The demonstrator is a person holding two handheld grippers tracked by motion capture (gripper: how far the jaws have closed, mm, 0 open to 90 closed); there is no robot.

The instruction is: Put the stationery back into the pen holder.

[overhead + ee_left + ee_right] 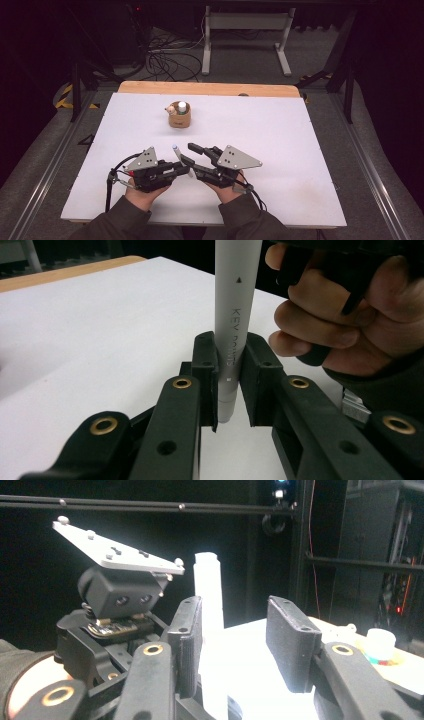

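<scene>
While the left claw (pixel 227 385) clamps a pen (pixel 234 315) upright above the counter (pixel 280 130) at six o'clock, the right claw (pixel 235 630) stands open around it. Light, stiff, smooth; grip mid-barrel.

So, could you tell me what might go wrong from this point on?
1. The left gripper pinches the pen only near its lower end, so it could tilt or slip.
2. The right gripper is open with one of its fingers beside the pen; pulling away could knock it.
3. The two grippers sit very close and may bump.
</scene>
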